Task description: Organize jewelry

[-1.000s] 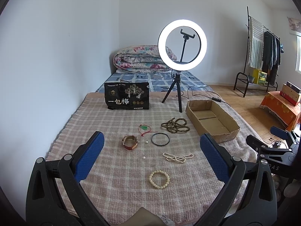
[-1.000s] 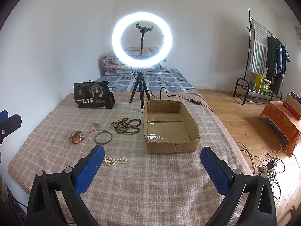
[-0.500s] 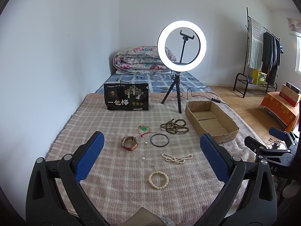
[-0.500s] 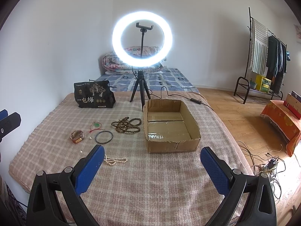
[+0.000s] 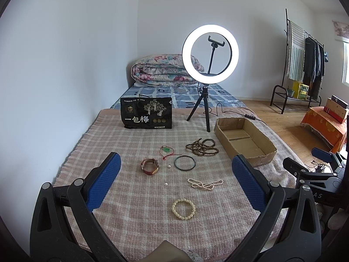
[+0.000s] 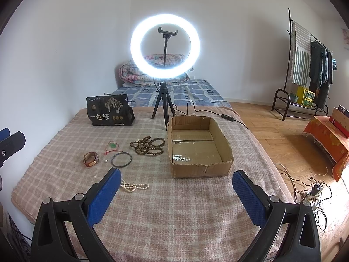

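Jewelry lies spread on the plaid blanket (image 5: 135, 214), all of it apart from your fingers. Your left gripper (image 5: 174, 174) hangs above the near edge with its fingers (image 5: 102, 181) spread wide and empty. In the left wrist view these pieces sit in the gap between the blue pads:
- cream bead bracelet (image 5: 183, 209), nearest to you, roughly centred between the fingers
- pearl strand (image 5: 204, 183), just beyond it, toward the right finger
- dark bangle (image 5: 185, 162), farther on
- watch (image 5: 149, 166) with a reddish strap, left of the bangle
- red cord with a green pendant (image 5: 166, 150), behind the watch
- brown bead necklace (image 5: 201, 146), heaped near the box
- two small loose pearls: one (image 5: 168, 166) between watch and bangle, one (image 5: 166, 183) nearer to you

None touches a finger.

Your right gripper (image 6: 176, 184) also has its fingers (image 6: 248, 198) released, holding nothing. In its view the cardboard box (image 6: 199, 171) sits between the fingertips and beyond them, open and with nothing visible inside. The pearl strand (image 6: 134, 186) lies just past the left fingertip; the rest of the jewelry is farther off to the left.

A ring light on a tripod (image 5: 210, 53) stands behind the box, lit, beside a black printed bag (image 5: 146, 113).
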